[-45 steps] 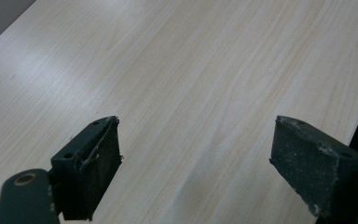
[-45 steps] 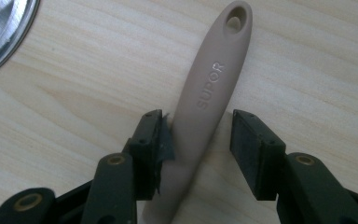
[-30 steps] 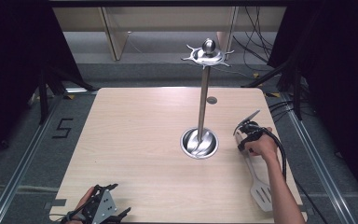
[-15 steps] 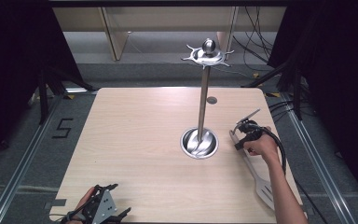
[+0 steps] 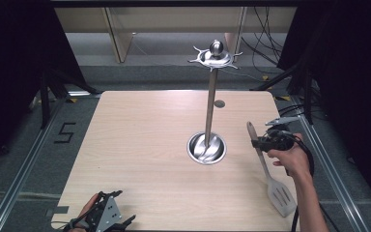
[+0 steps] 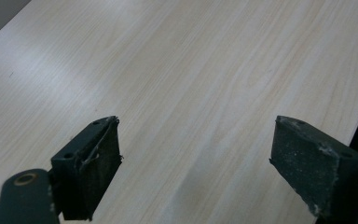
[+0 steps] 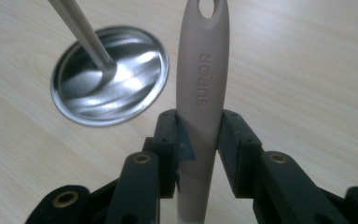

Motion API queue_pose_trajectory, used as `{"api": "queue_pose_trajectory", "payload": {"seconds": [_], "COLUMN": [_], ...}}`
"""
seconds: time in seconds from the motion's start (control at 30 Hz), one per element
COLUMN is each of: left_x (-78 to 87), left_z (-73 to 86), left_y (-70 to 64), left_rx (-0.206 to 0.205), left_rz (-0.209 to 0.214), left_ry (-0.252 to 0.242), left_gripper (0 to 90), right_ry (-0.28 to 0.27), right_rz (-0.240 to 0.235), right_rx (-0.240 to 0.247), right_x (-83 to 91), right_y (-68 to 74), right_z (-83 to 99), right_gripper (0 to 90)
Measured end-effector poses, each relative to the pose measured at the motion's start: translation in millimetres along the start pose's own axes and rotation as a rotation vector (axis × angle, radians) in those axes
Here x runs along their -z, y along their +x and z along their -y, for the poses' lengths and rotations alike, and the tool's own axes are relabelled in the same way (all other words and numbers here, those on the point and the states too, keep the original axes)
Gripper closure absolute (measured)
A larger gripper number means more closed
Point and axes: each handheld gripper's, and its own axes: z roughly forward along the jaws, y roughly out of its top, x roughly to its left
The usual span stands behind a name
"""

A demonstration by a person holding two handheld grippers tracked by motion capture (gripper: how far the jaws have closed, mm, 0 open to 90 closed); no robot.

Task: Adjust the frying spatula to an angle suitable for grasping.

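The right gripper [image 7: 198,154] is closed on the beige handle of a slotted spatula [image 7: 201,88]; both black jaws press the handle from its two sides, just below the raised word SUPOR. The hanging hole at the handle's end is ahead of the jaws. In the high view this gripper [image 5: 270,141] is held near the right edge of the pale wooden table [image 5: 140,145], and the spatula's grey slotted blade [image 5: 281,195] lies behind it, toward the person, close to the table's near right corner.

To the left of this gripper, near but apart, stands the round shiny steel base [image 5: 206,148] of a tall metal stand, with its thin pole [image 5: 210,108] rising to a star-shaped top with a ball [image 5: 216,53]. Beyond the base, a small dark round mark [image 5: 219,103] sits on the table.

The left gripper [image 6: 196,172] has its jaws wide apart, holding nothing, over bare wood. In the high view it [image 5: 107,220] is at the table's near edge, and the wide wooden surface ahead of it is free.
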Motion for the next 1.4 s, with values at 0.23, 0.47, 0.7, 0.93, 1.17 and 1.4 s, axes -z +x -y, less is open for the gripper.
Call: {"api": "queue_pose_trajectory", "payload": {"seconds": [0.23,0.47,0.7,0.93,1.17,1.4], "left_x": [2.0,2.0,-0.4,1.0,-0.2,-1.8], "left_z": [-0.3,-0.1,0.4,0.3,0.7,1.5], "left_y": [2.4,1.8,-0.6,0.4,-0.3,-0.5], "left_rx": [-0.014,-0.003,0.013,-0.006,-0.002,0.023], "left_rz": [0.026,0.024,-0.002,0.013,0.017,-0.011], "left_ry": [0.022,0.021,0.004,0.027,0.027,0.006], "left_gripper": [15.1,15.1,15.1,15.1,15.1,15.1], "right_ry": [-0.156,-0.234,-0.335,-0.379,-0.420,-0.465], "right_rz": [0.000,0.003,-0.001,-0.037,-0.107,-0.136], "right_rx": [0.013,0.062,0.117,0.112,0.104,0.123], "right_x": [30.8,57.3,79.2,82.5,89.7,93.3], "right_y": [-0.5,10.1,18.5,18.4,19.5,26.2], "right_z": [9.5,15.1,17.2,20.0,20.3,17.5], "right_gripper": [70.1,70.1,70.1,70.2,70.2,70.2]}}
